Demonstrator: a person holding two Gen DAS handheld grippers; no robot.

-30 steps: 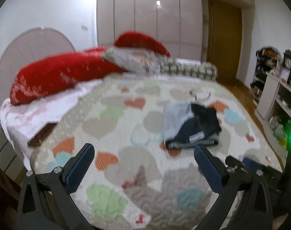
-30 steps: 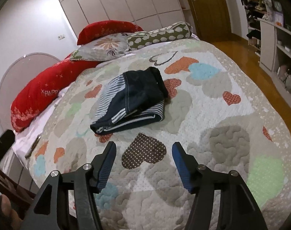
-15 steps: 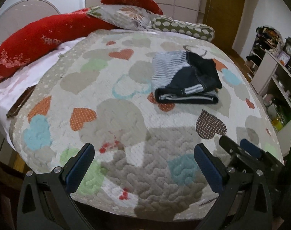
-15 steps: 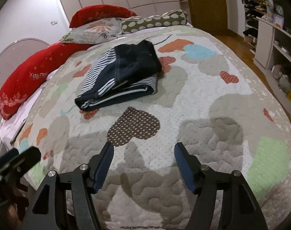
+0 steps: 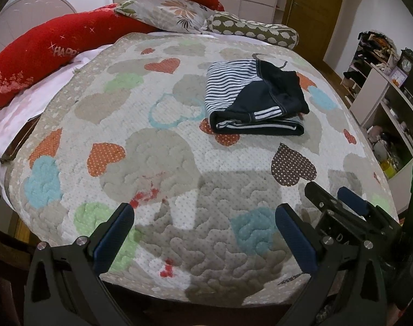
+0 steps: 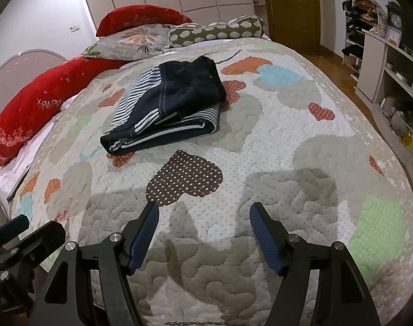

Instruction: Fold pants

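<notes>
The pants (image 5: 256, 100) lie on the bed's heart-patterned quilt (image 5: 157, 163) as a compact, squarish bundle, navy cloth and striped lining stacked in several layers, with a clean folded edge toward the near side. From both views the bundle sits around the middle of the bed, a little toward the pillows (image 5: 168, 13), and nothing touches it.

Judged by how it lies, the folding looks essentially done: the legs are doubled over and the stack holds its shape without help. The top navy layer is a bit rumpled and its far corner rides up slightly, so the only work that might remain is smoothing or squaring that top layer; whether this counts as finished cannot be settled from the pictures alone.

The left gripper (image 5: 203, 225) hovers over the near edge of the quilt with its fingers (image 5: 112, 240) spread wide and nothing between them. The right gripper (image 6: 203, 221) is just beside it, also over the near part of the quilt, well apart from the pants; its jaws have just been opening a little further and stand wide, with only quilt showing between the blue fingers (image 6: 266, 241). In the left wrist view the right gripper shows at the lower right, side by side with the left one.

Both tools point down at bare quilt short of the bundle, which reads as a stand-off rather than a reach.
</notes>
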